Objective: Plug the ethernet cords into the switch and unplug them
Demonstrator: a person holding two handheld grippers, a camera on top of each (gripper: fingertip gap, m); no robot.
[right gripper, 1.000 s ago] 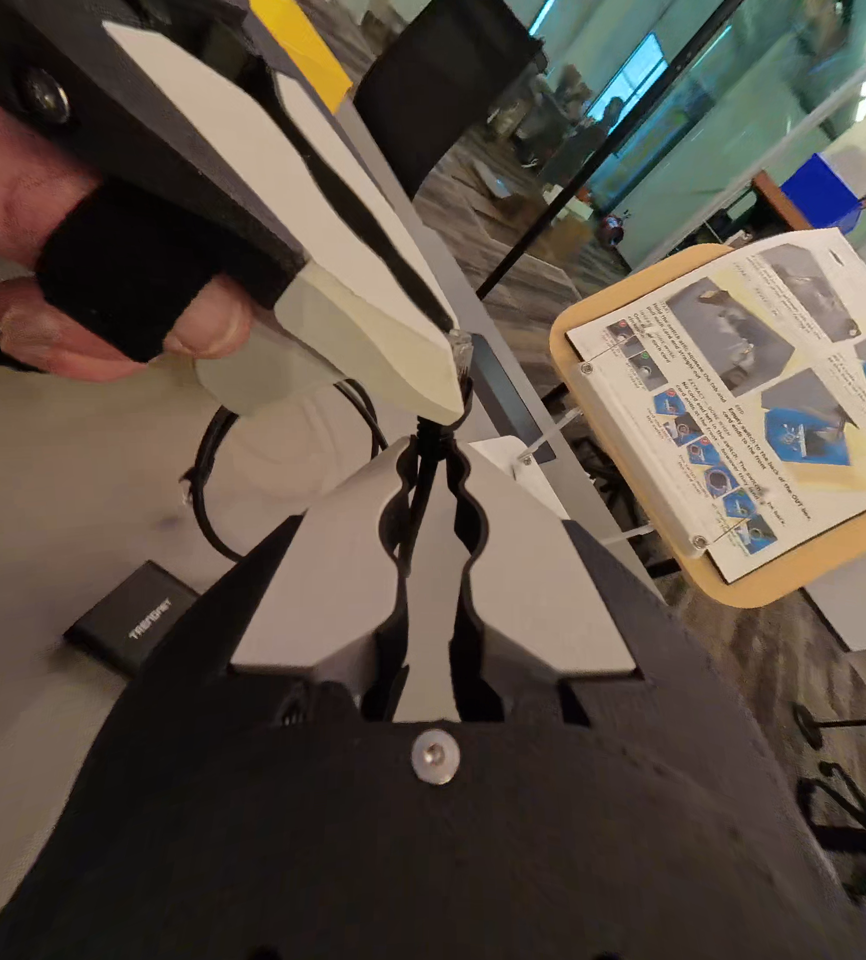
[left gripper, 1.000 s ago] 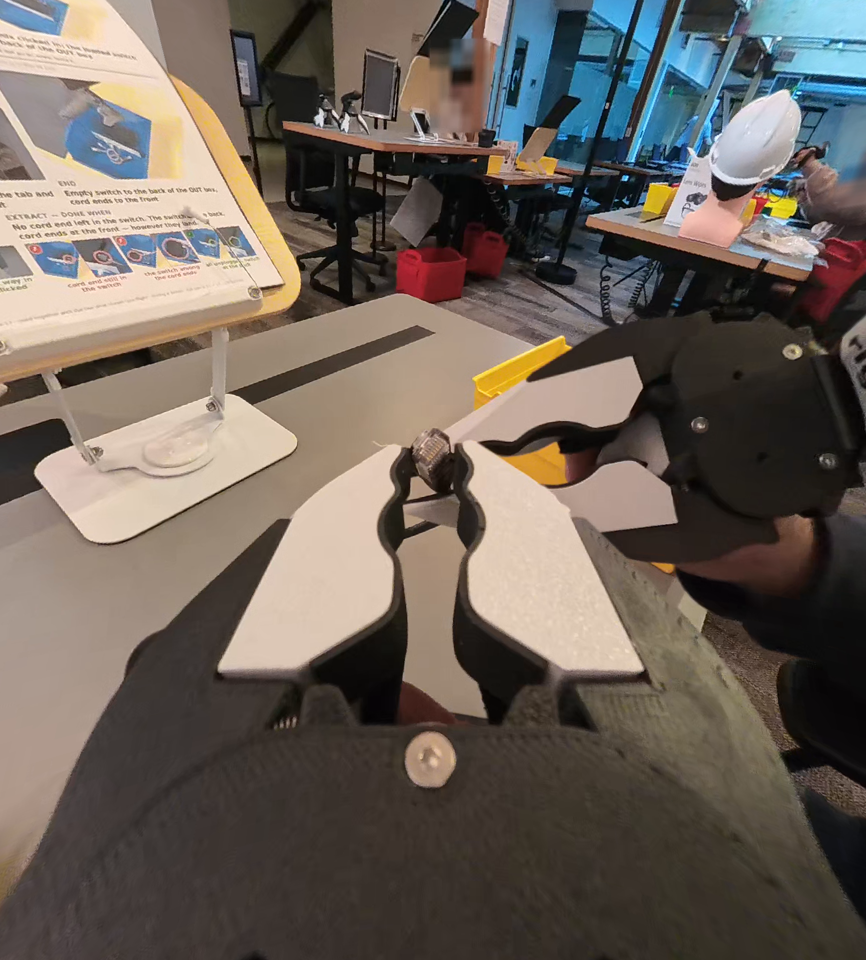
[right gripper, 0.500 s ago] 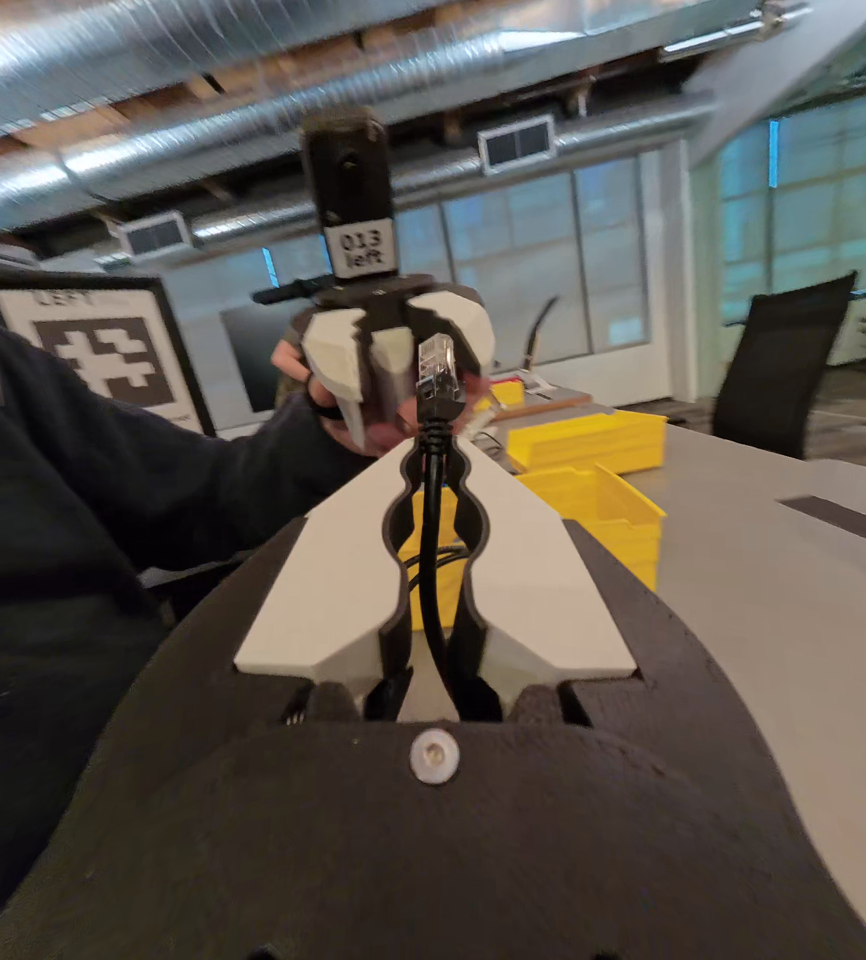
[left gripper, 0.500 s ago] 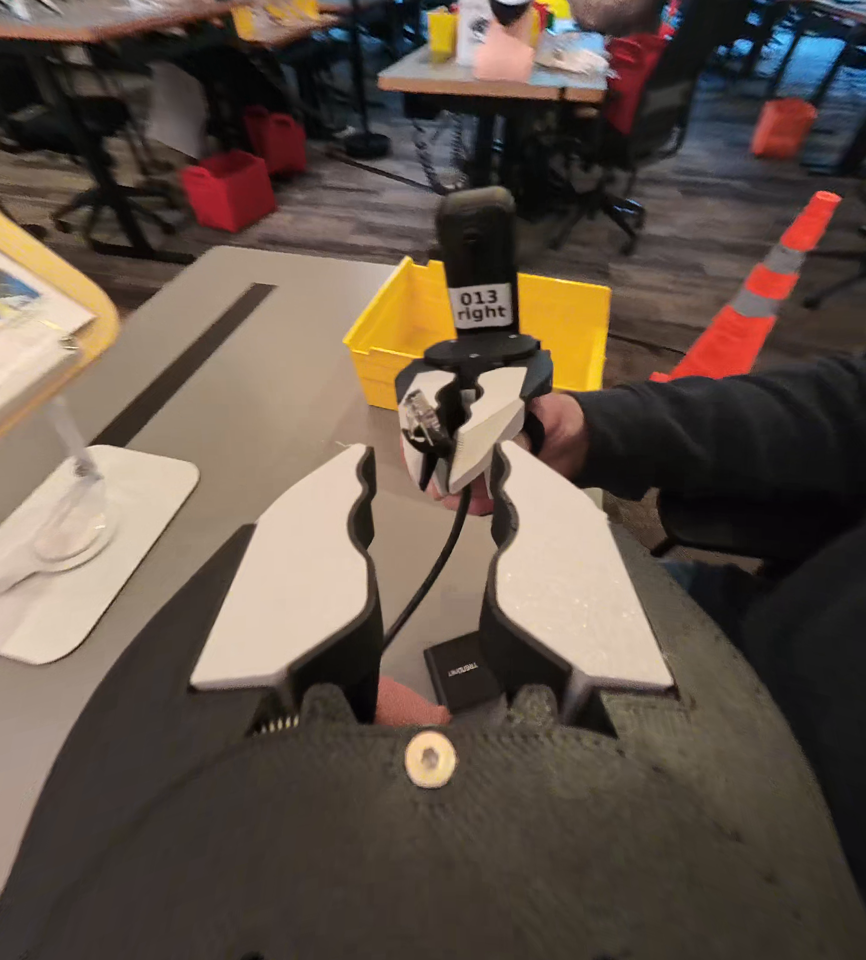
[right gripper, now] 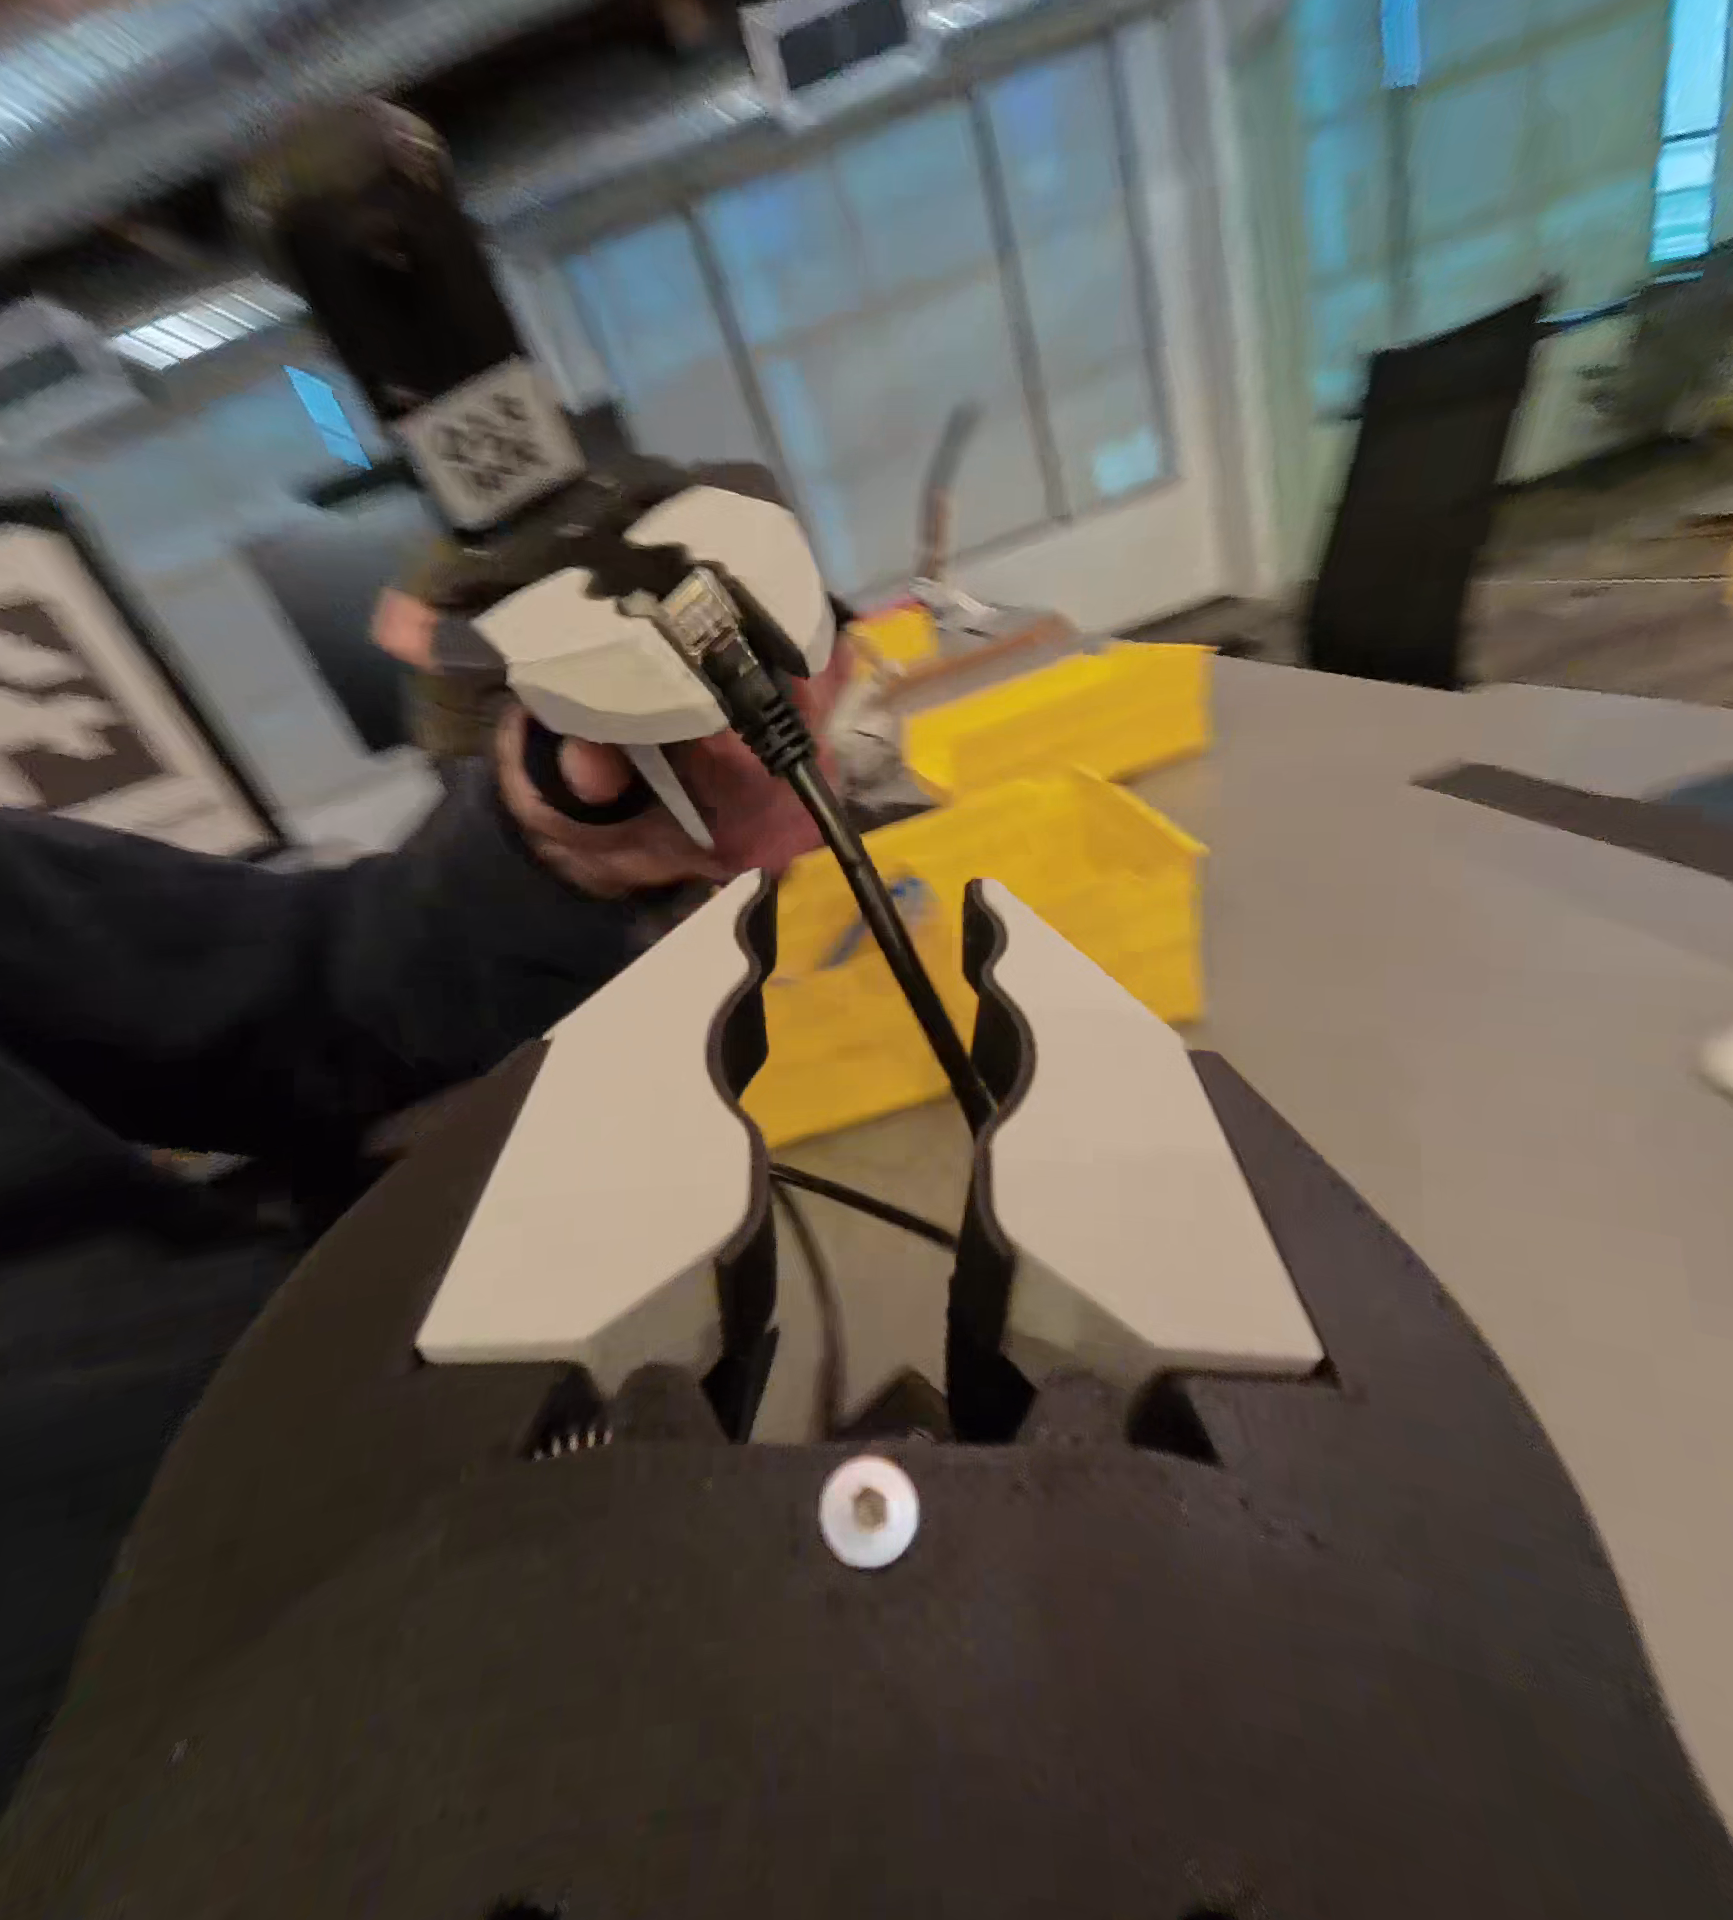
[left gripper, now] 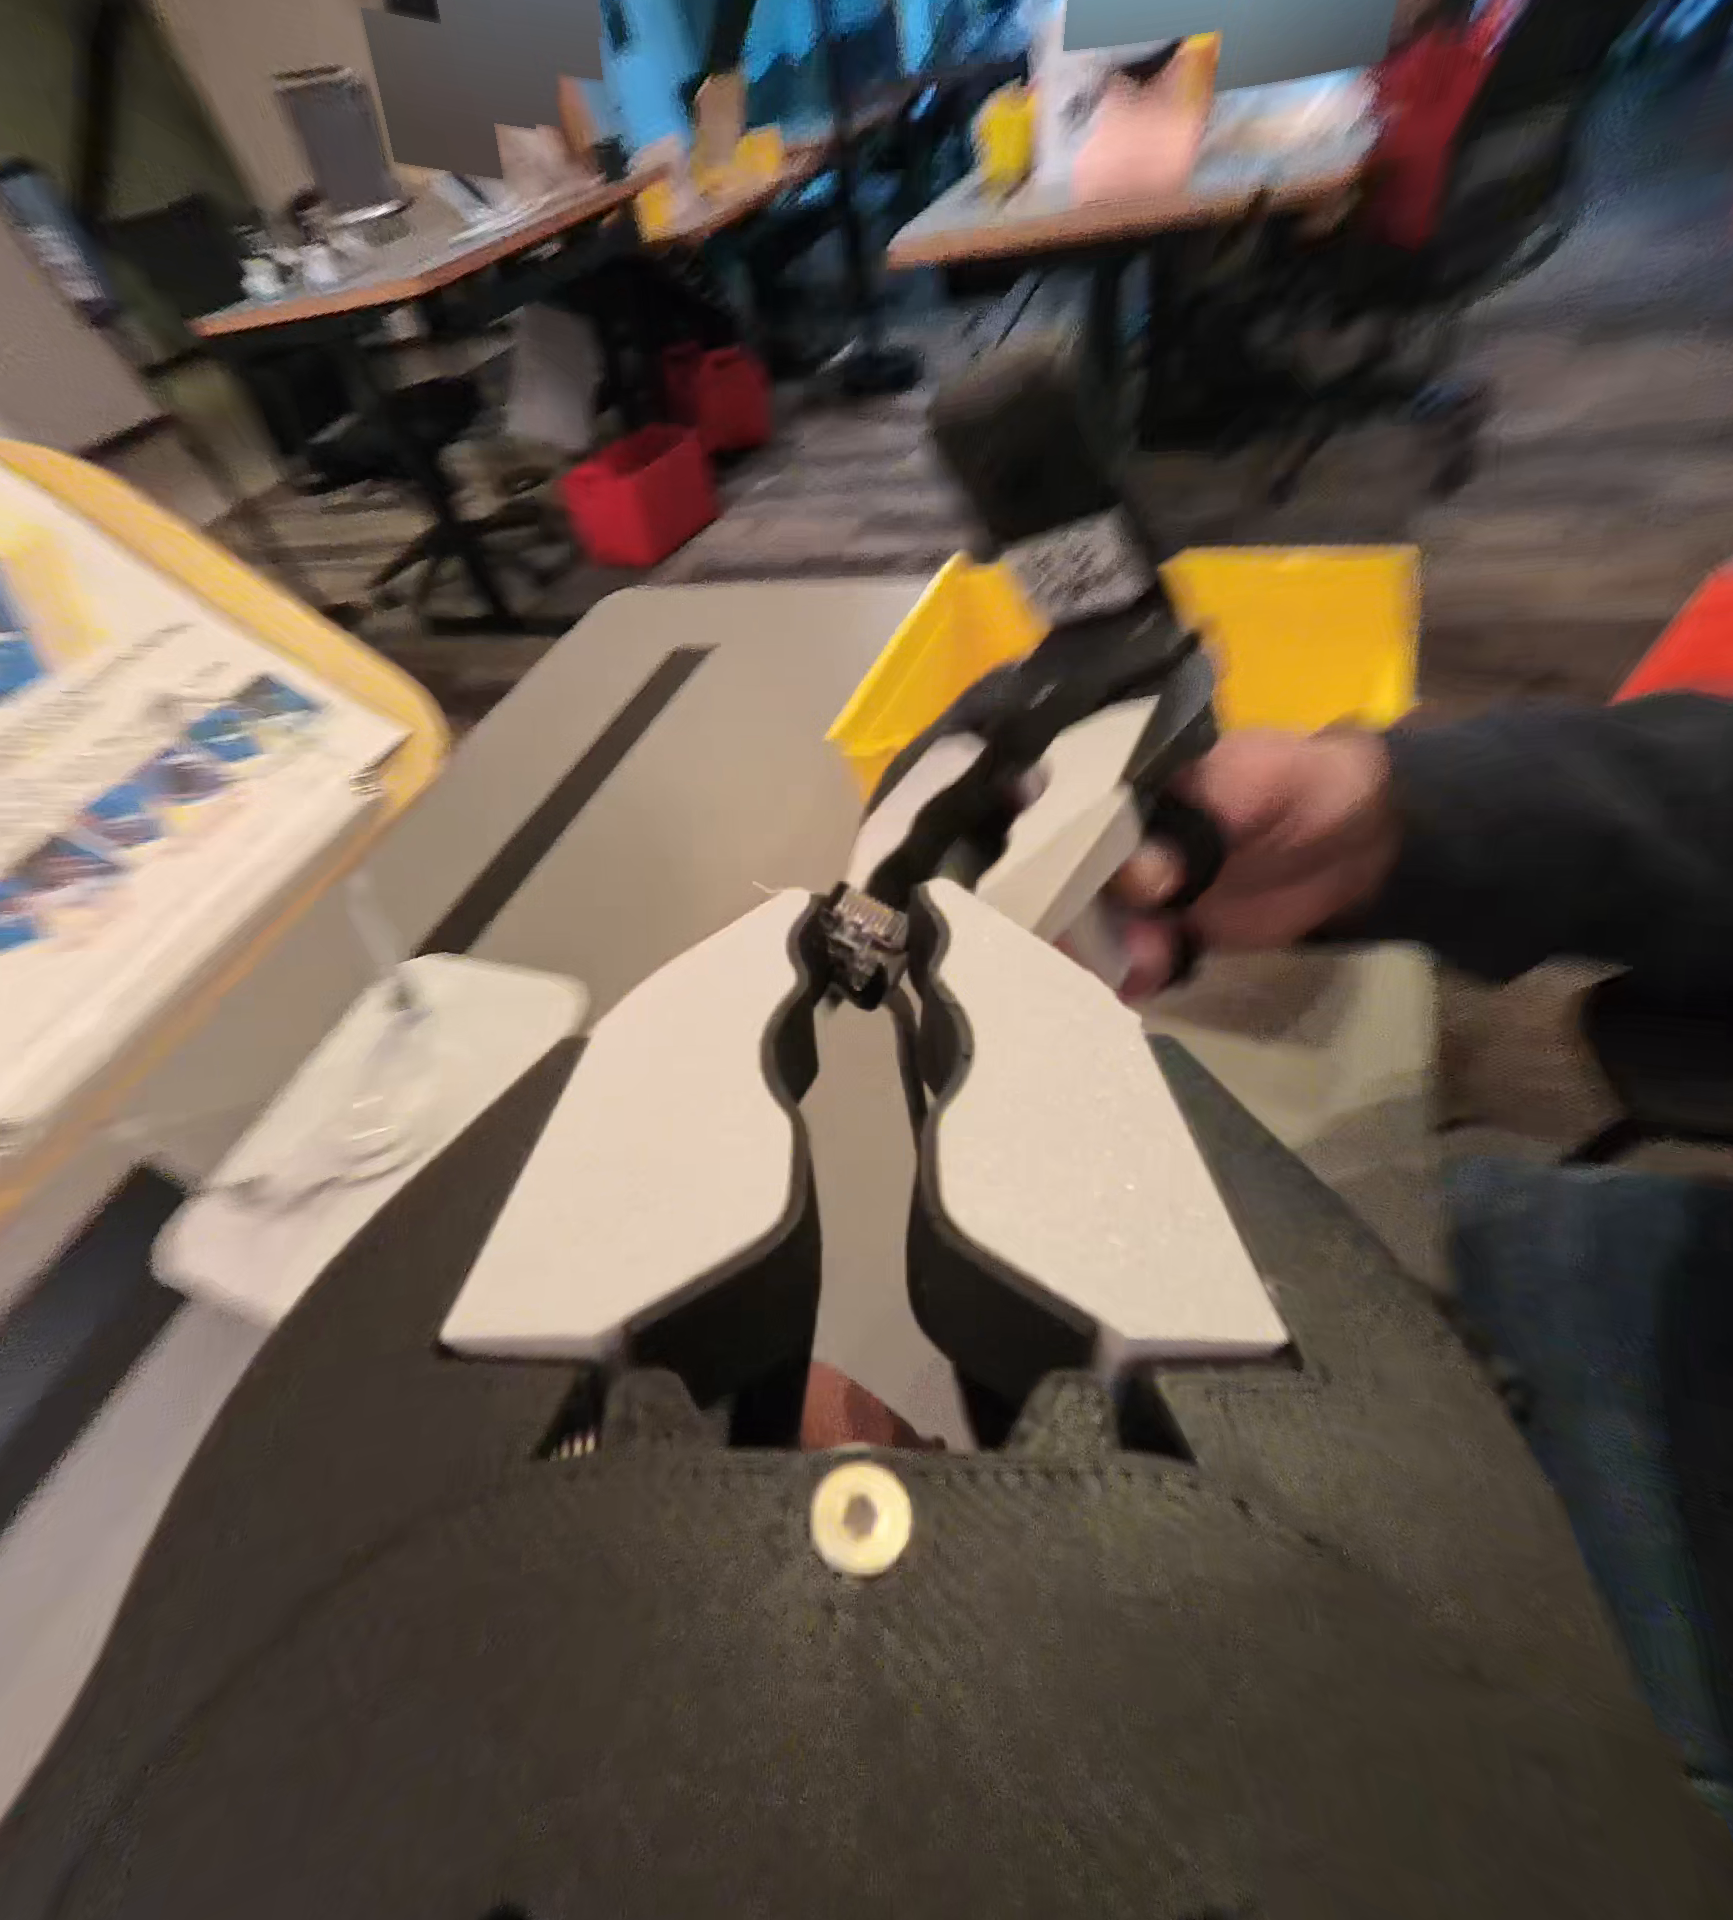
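Note:
My left gripper [left gripper: 864, 914] is shut on the clear plug [left gripper: 860, 935] of a black ethernet cord and holds it above the grey table [left gripper: 696, 810]. In the right wrist view my right gripper [right gripper: 867, 888] is open. The cord [right gripper: 872, 914] runs loosely through its gap and leans on the inner side of its right finger. The left gripper [right gripper: 685, 613] shows beyond it, shut on the plug. In the left wrist view the right gripper [left gripper: 935, 868] sits just behind the plug. The switch is not in view.
Yellow bins [right gripper: 1049, 862] stand on the table near both grippers; one also shows in the left wrist view [left gripper: 1288, 634]. An instruction board [left gripper: 114, 748] on a white stand base [left gripper: 374, 1101] is at the left. A black chair [right gripper: 1413, 499] stands past the table. Tip to tip, the grippers are about 4 cm apart.
Half a second ago my right gripper was shut on the cord and my left was open. Now my left gripper has shut on the plug and my right has opened.

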